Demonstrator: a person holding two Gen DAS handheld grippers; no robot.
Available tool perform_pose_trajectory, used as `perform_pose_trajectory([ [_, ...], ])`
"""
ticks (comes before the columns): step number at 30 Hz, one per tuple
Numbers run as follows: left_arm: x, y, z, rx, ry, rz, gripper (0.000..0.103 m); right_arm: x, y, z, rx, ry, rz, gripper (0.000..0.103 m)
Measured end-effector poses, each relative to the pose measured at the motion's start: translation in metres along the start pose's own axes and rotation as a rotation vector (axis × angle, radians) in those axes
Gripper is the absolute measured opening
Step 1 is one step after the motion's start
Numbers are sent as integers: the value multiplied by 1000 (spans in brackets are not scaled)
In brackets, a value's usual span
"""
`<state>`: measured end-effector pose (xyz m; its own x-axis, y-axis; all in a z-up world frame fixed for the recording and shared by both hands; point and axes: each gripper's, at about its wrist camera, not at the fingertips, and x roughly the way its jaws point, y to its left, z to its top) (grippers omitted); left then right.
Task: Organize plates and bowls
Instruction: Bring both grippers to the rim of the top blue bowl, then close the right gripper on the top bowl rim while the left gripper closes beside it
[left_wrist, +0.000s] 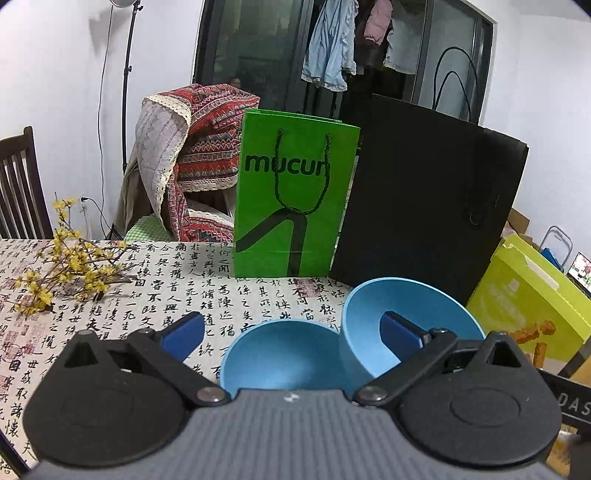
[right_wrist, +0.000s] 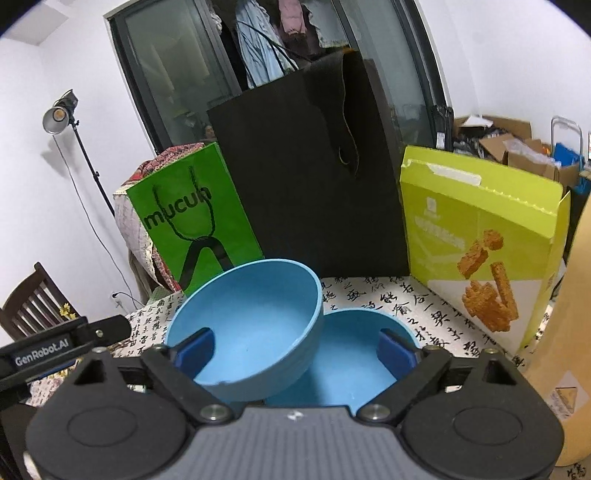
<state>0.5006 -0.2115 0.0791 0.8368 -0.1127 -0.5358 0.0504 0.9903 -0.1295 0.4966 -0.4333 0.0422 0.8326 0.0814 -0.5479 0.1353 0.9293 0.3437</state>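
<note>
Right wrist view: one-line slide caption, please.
Open right gripper over two blue bowls, one tilted on the other, before green bag, black bag and snack box.

The left gripper (left_wrist: 293, 330) fills the lower part of its frame, jaws spread wide and pointing downward. The right gripper (right_wrist: 295, 343) sits likewise at bottom centre, blue pads (right_wrist: 393, 350) well apart.
</note>
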Motion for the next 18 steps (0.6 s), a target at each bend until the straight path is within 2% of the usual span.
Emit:
perform_pose_trajectory([
  [3, 6, -5, 3, 1, 3, 2, 103, 9, -3, 4, 32, 22, 4, 86],
  [7, 17, -7, 6, -30, 17, -3, 101, 19, -5, 9, 52, 37, -1, 75],
  [9, 22, -9, 6, -29, 20, -3, 97, 23, -7, 11, 59, 43, -9, 71],
  [12, 29, -12, 6, -29, 34, -12, 87, 30, -8, 14, 67, 54, -20, 59],
  [18, 42, -18, 5, -30, 60, -31, 74, 40, -11, 16, 79, 66, -22, 49],
])
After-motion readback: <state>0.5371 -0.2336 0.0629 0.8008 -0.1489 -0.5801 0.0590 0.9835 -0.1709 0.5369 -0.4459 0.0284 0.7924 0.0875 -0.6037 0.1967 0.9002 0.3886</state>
